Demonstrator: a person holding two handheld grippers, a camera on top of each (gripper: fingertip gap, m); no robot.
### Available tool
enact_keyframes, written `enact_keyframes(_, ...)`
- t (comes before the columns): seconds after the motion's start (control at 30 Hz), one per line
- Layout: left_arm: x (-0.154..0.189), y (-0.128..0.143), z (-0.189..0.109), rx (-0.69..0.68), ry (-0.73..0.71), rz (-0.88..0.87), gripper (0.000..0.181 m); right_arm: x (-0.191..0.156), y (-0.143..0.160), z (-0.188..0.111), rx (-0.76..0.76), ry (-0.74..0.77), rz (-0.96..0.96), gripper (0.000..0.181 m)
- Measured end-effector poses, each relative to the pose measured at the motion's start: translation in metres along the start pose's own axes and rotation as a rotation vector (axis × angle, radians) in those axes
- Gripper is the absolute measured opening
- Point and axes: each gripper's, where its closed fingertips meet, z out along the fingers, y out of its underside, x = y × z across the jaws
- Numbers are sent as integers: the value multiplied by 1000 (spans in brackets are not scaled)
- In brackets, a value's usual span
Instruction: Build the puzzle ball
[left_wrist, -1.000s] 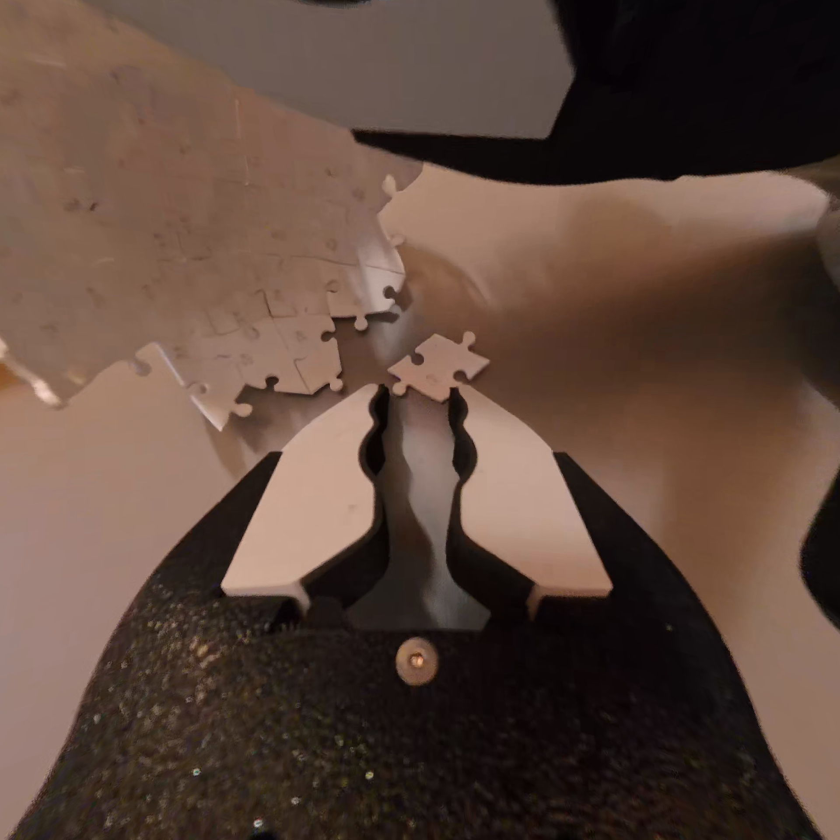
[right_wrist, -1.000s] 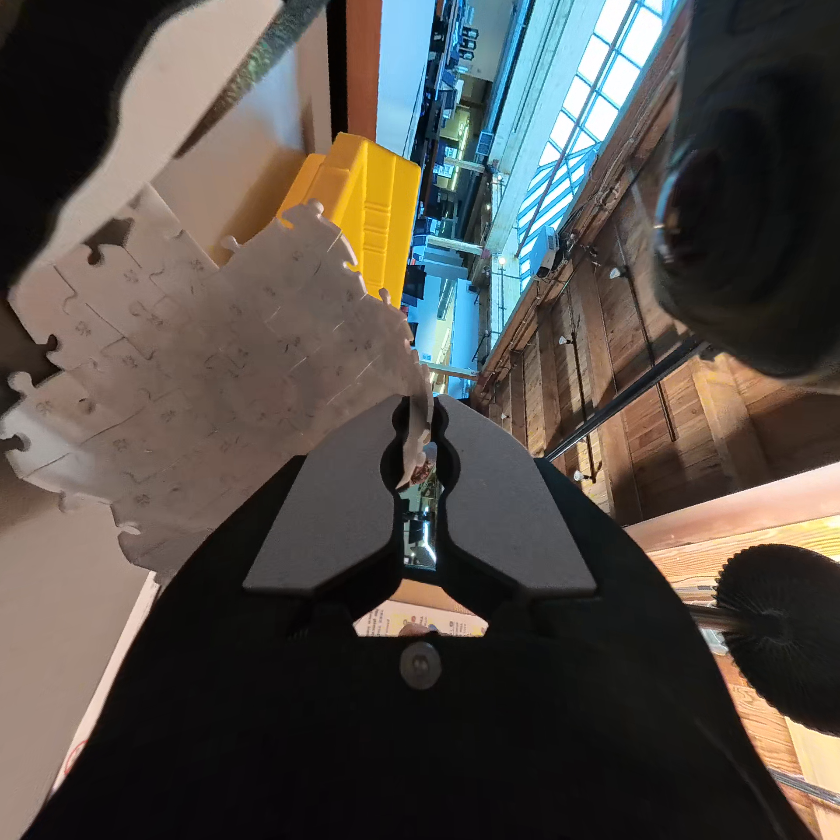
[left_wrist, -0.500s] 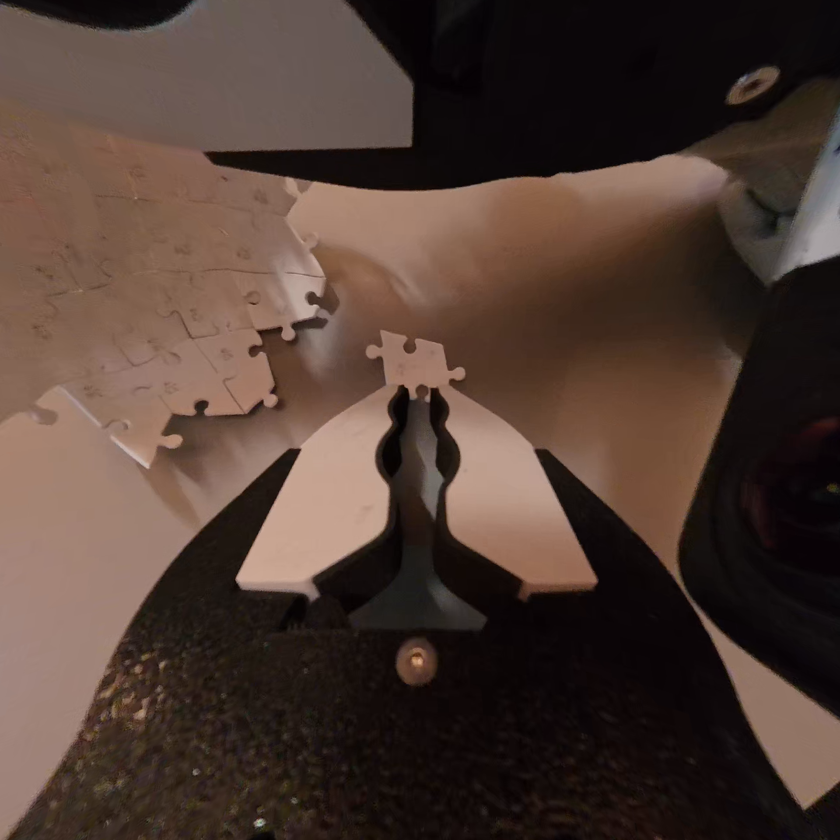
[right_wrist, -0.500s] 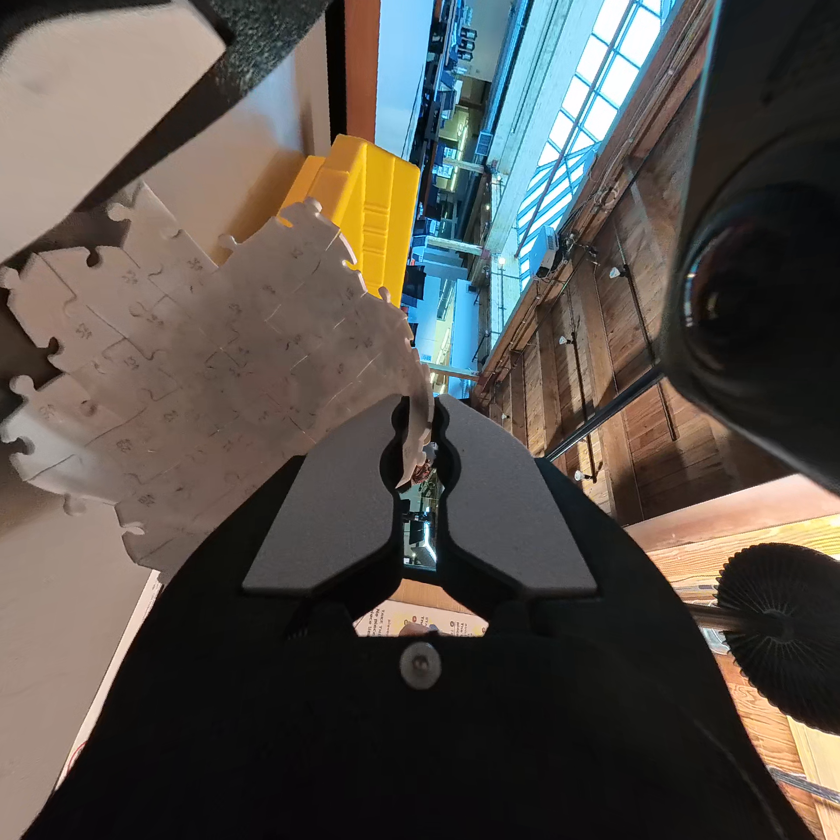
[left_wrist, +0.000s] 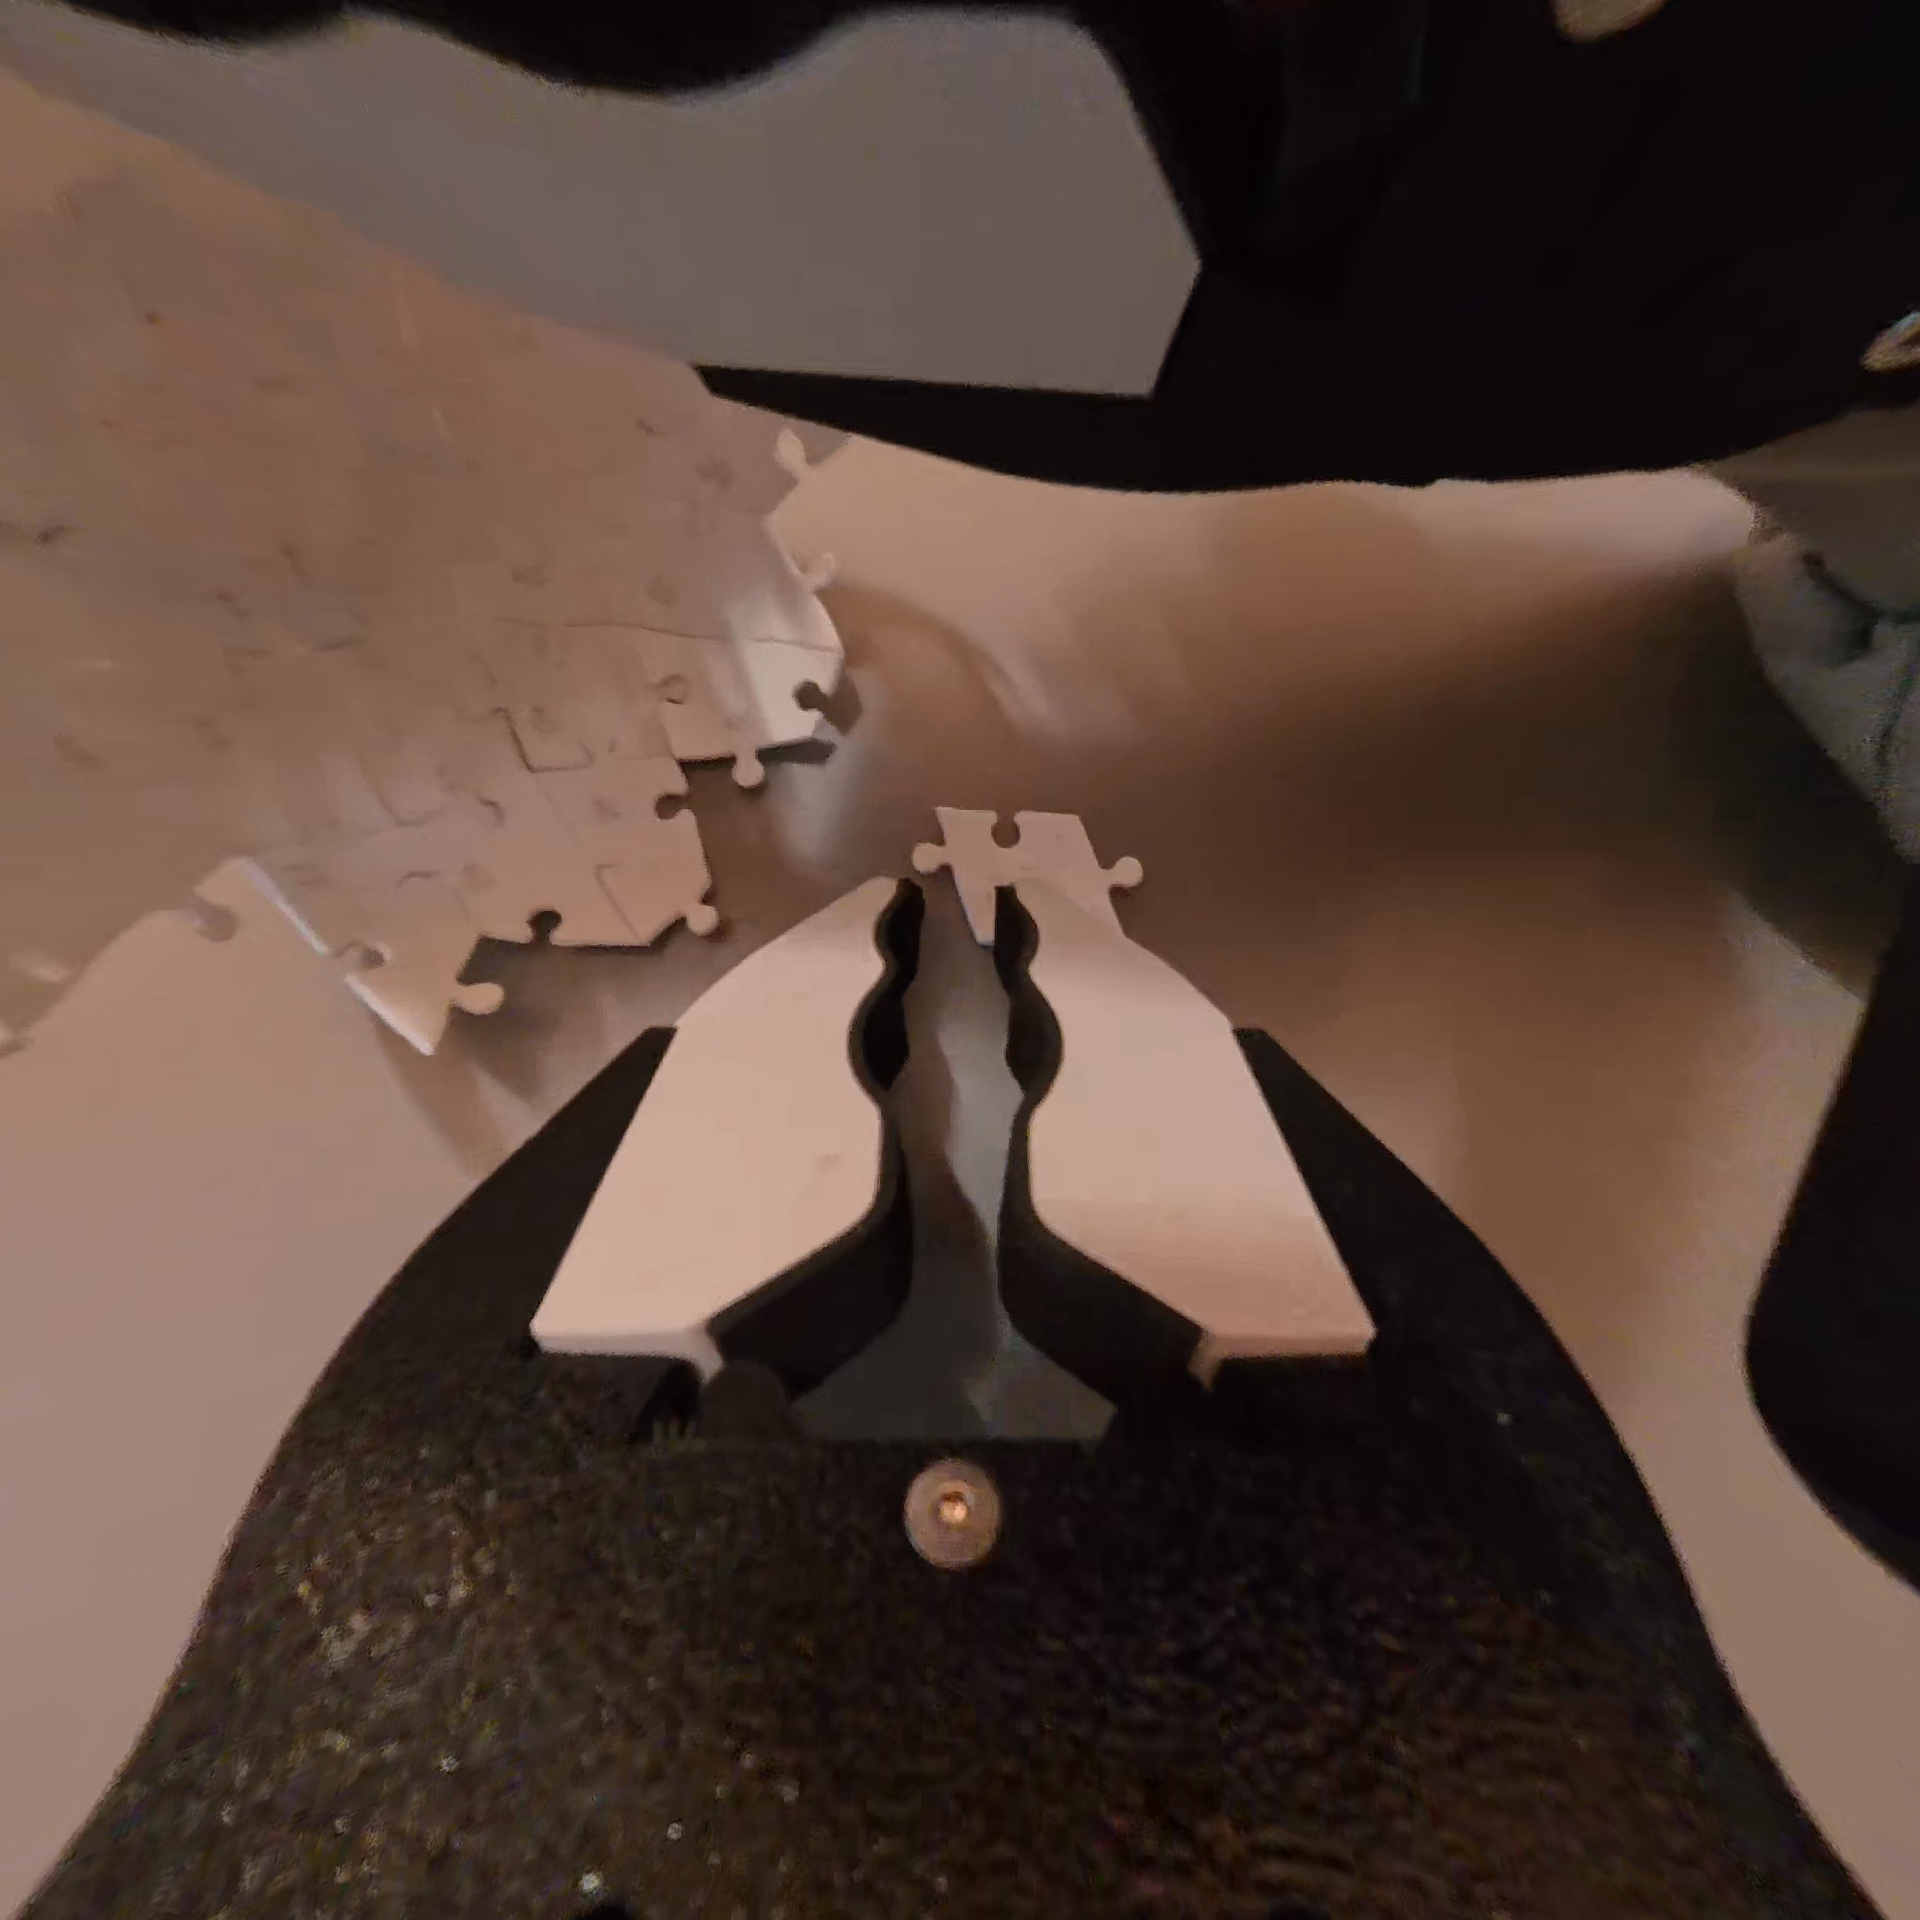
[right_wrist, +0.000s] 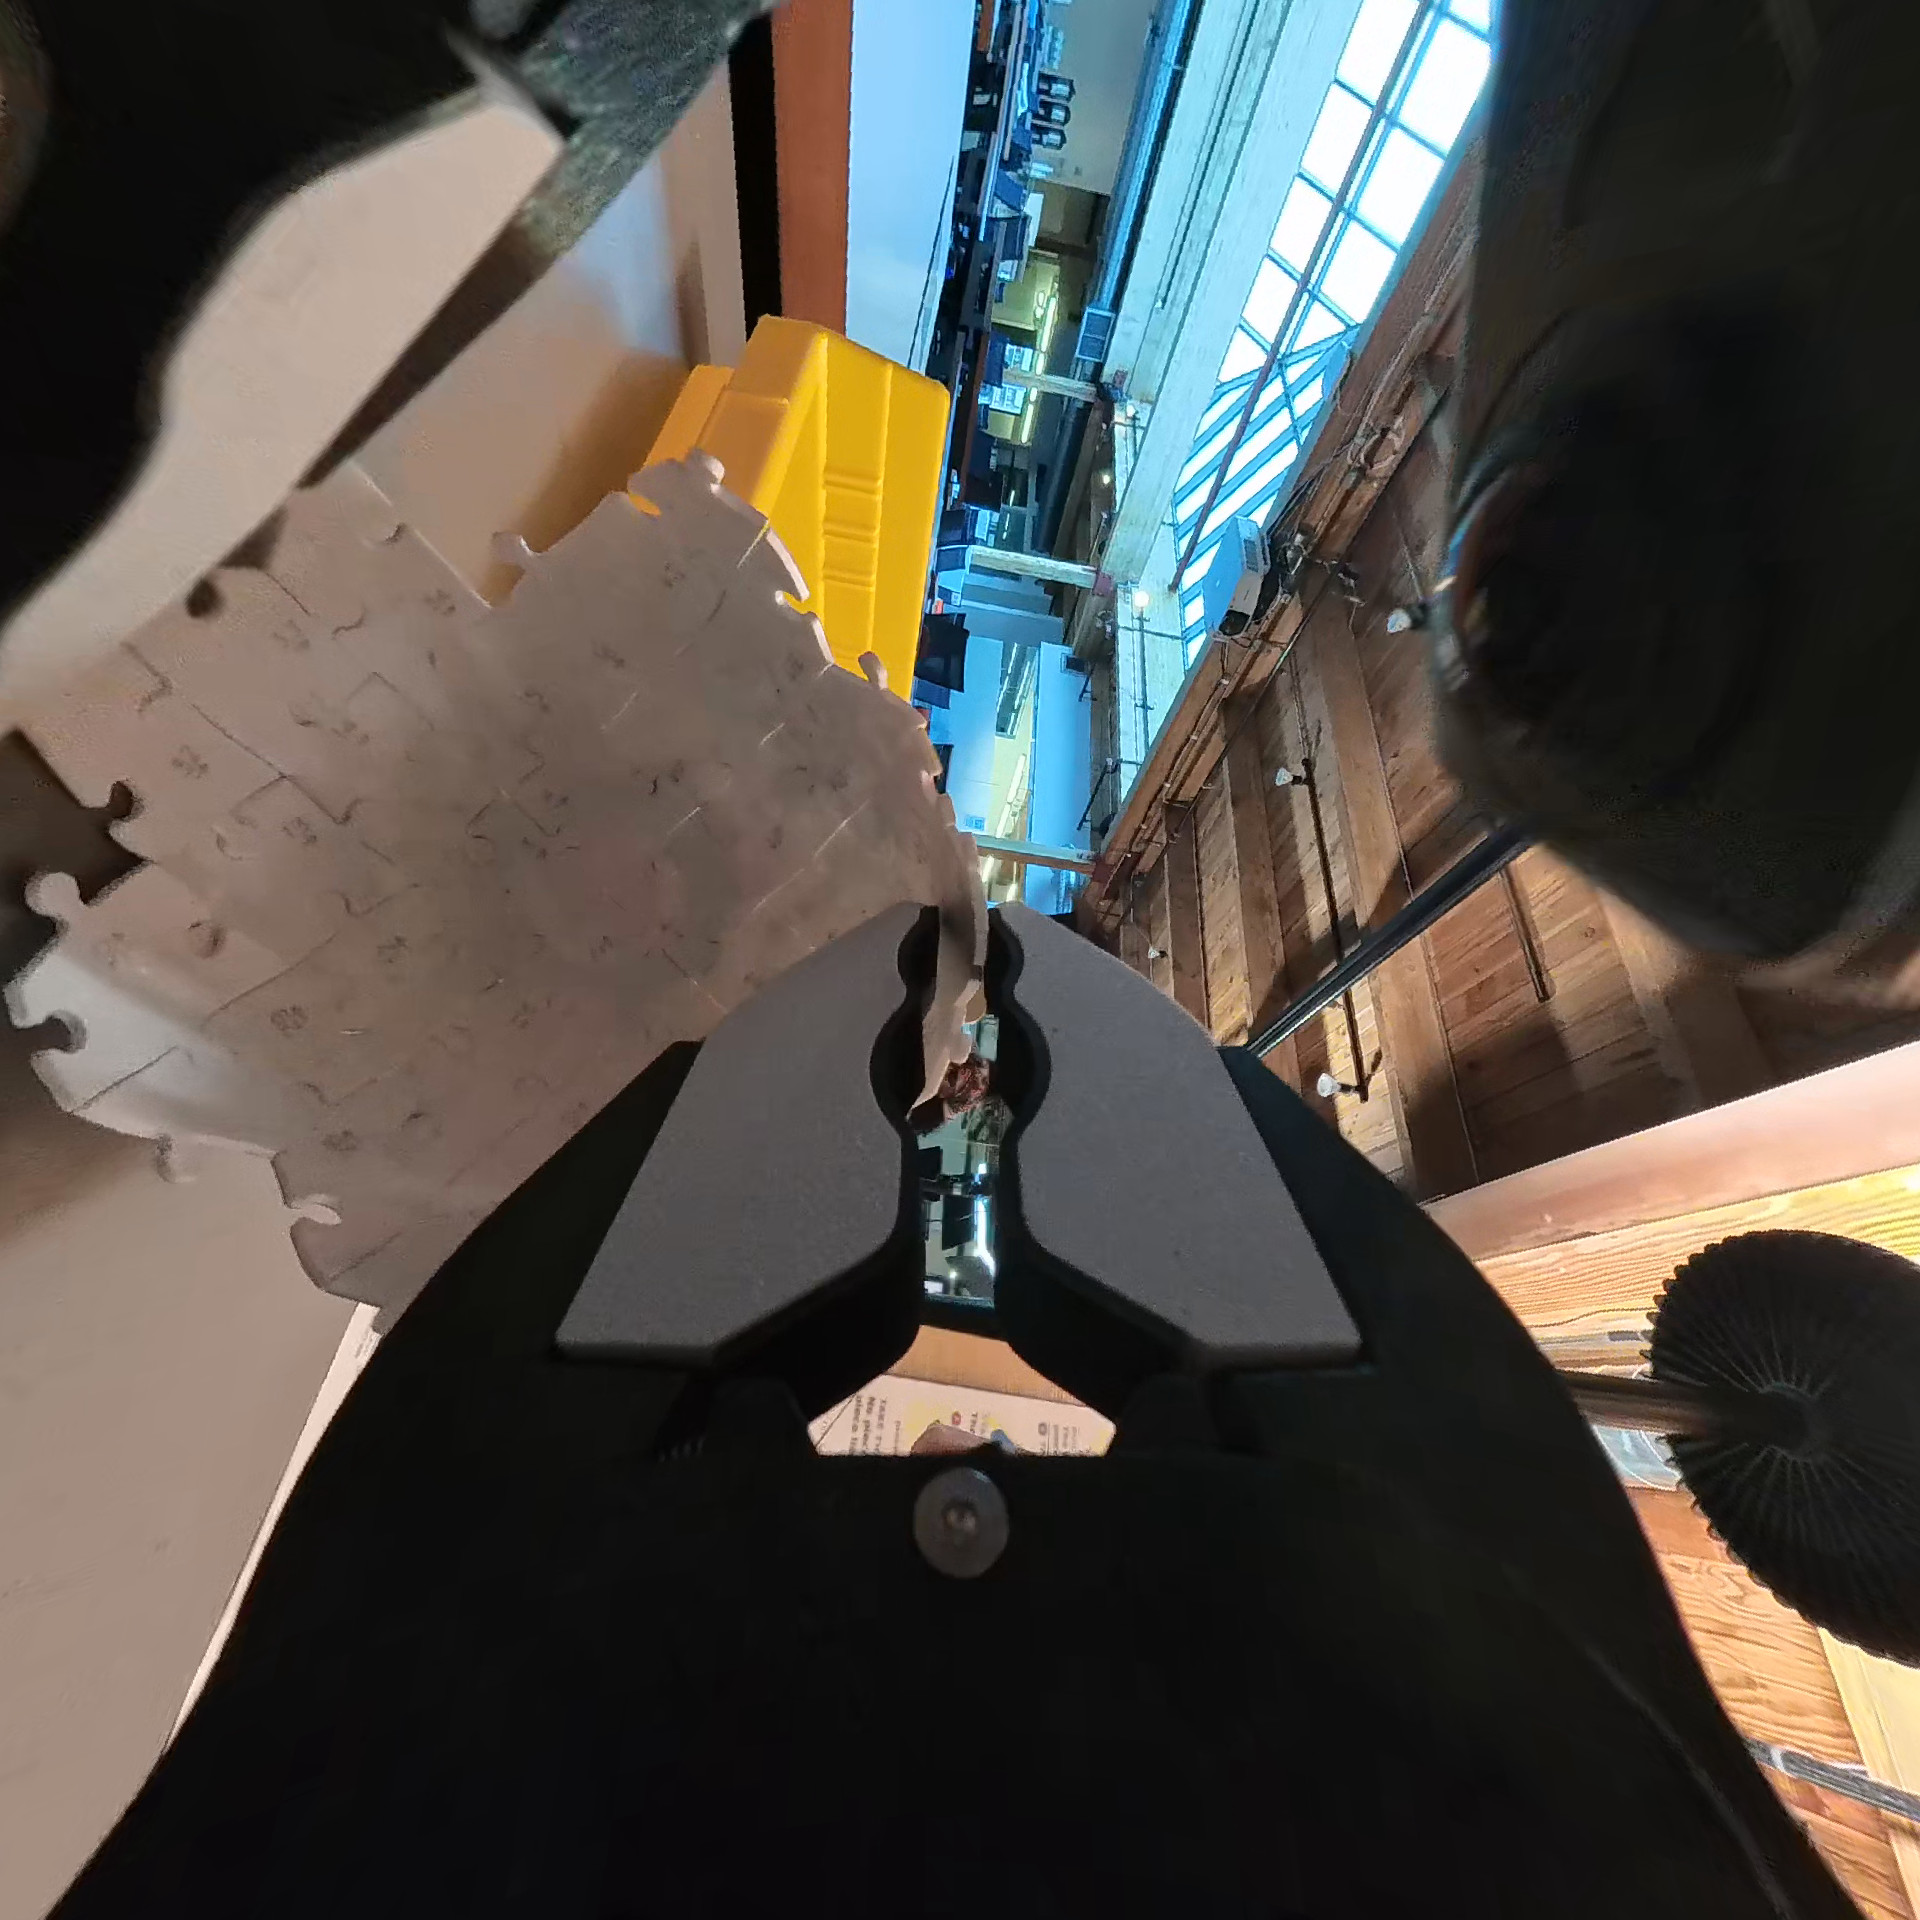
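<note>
In the left wrist view my left gripper (left_wrist: 958, 894) has white fingers closed on a small white puzzle piece (left_wrist: 1023, 857). The piece sticks out past the tips, one corner between the jaws. The partly built puzzle ball (left_wrist: 416, 675), a curved white shell of joined pieces, hangs to the left, its notched edge a short gap from the piece. In the right wrist view my right gripper (right_wrist: 961, 935) has dark grey fingers shut on the shell's rim (right_wrist: 468, 831). The right gripper's body (left_wrist: 1507, 208) fills the top of the left view.
A beige tabletop (left_wrist: 1351, 675) lies below. A yellow bin (right_wrist: 842, 468) stands behind the shell. The left gripper's finger (right_wrist: 260, 312) and its dark camera housing (right_wrist: 1683, 468) crowd the right view. A grey cloth (left_wrist: 1849, 644) shows at the right edge.
The shell's edge has come back closer to the held piece in the left view. The piece now sits tilted in the left jaws, and the left gripper has shifted across the right view.
</note>
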Motion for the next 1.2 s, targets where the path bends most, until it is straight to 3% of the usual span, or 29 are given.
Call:
enact_keyframes(0.03, 2, 3, 2, -23, -2, 11, 14, 0, -1, 0, 2, 2, -1, 8)
enact_keyframes(0.2, 21, 3, 3, -31, 70, 57, 11, 0, 0, 0, 2, 3, 4, 8)
enact_keyframes(0.3, 13, 0, 2, -10, 30, 52, 21, 1, -1, 0, 7, 7, 6, 8)
enact_keyframes(0.43, 20, -11, 1, 51, 99, 106, 28, 0, 1, 0, 4, 7, 9, 8)
enact_keyframes(0.57, 30, 4, 3, -35, 155, 238, 21, 0, 1, 0, 4, 6, 9, 8)
enact_keyframes(0.67, 33, 5, 1, -43, 142, 210, 18, 0, 0, 0, 5, 6, 7, 8)
enact_keyframes(0.87, 52, 4, -8, -47, 262, 49, 27, 0, 1, 0, 4, 6, 10, 8)
enact_keyframes(0.97, 39, 0, -12, -22, 219, 19, 29, 1, 2, 0, 2, 6, 11, 8)
enact_keyframes(1.2, 37, 2, -6, -16, 148, 162, 32, 0, 1, 0, 6, 7, 12, 8)
